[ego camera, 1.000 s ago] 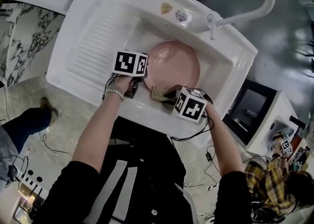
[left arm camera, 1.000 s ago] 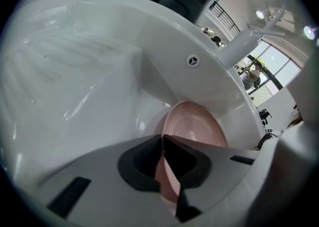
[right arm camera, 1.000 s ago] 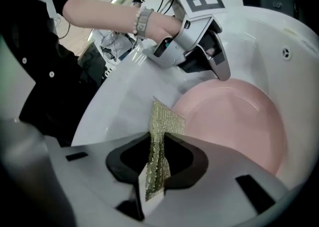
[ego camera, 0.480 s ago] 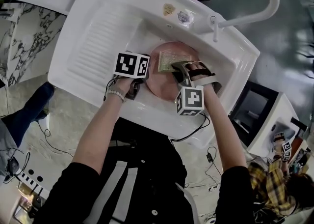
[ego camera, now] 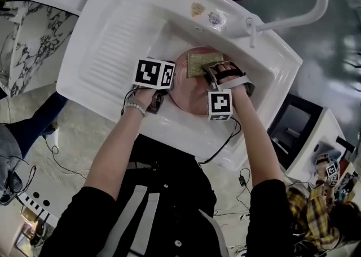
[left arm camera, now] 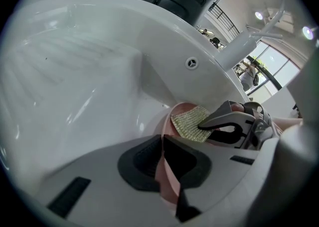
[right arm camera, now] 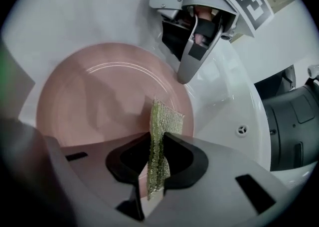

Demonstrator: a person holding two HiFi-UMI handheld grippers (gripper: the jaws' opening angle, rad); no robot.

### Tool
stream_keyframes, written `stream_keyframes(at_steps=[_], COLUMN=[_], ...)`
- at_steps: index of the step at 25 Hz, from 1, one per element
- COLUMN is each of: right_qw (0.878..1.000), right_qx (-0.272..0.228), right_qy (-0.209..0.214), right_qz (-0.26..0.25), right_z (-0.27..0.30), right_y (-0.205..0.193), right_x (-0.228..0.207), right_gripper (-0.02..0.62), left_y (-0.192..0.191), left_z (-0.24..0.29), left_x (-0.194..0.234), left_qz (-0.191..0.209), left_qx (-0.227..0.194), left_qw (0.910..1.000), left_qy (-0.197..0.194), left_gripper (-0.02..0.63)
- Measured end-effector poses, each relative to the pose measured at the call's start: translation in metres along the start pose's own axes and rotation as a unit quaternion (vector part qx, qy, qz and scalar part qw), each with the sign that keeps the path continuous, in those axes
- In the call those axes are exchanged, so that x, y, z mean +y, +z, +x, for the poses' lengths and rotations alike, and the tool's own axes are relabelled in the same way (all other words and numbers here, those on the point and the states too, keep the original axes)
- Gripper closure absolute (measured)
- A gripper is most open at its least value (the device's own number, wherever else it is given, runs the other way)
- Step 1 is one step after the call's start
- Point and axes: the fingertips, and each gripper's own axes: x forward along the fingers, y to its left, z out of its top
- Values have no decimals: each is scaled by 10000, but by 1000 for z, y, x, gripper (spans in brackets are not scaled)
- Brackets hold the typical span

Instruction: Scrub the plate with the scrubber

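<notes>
A pink plate [ego camera: 189, 91] lies in the white sink [ego camera: 169, 126] basin. My left gripper [ego camera: 167, 91] is shut on the plate's left rim; in the left gripper view the rim [left arm camera: 163, 173] runs between the closed pads of the left gripper [left arm camera: 162, 146]. My right gripper [ego camera: 210, 70] is shut on a yellow-green mesh scrubber [ego camera: 202, 62], which rests on the far part of the plate. In the right gripper view the scrubber [right arm camera: 158, 141] stands on edge between the pads of the right gripper [right arm camera: 159, 157] and touches the plate [right arm camera: 94, 101] near its right rim. The left gripper [right arm camera: 198, 37] shows beyond.
A ribbed drainboard [ego camera: 115, 44] takes up the sink's left side. The white faucet [ego camera: 307, 10] arches over the far right corner, with an overflow hole [right arm camera: 241, 130] in the basin wall. A person in a plaid shirt [ego camera: 313, 213] sits at lower right, beside a white cabinet [ego camera: 299, 132].
My right gripper carried the scrubber from the plate's near edge across to its far part. The left gripper kept its hold on the rim and hardly moved.
</notes>
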Motion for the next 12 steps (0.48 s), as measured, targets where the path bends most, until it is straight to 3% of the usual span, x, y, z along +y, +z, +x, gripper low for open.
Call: stream_keyframes(at_steps=[5,12], right_qw=[9970,9816], right_qx=[479,1116], right_qy=[399,1164], right_qz=[459,1020], right_z=[-1,-21], right_y=[-18,-40], right_x=[16,55], right_gripper=[520,520], left_y=[0,0], left_z=[-1,0], left_x=[0,0], left_qz=[1,5], left_qx=[-9,-26], left_qw=[10000,10000], left_qy=[-4,-24], left_gripper=[592,592])
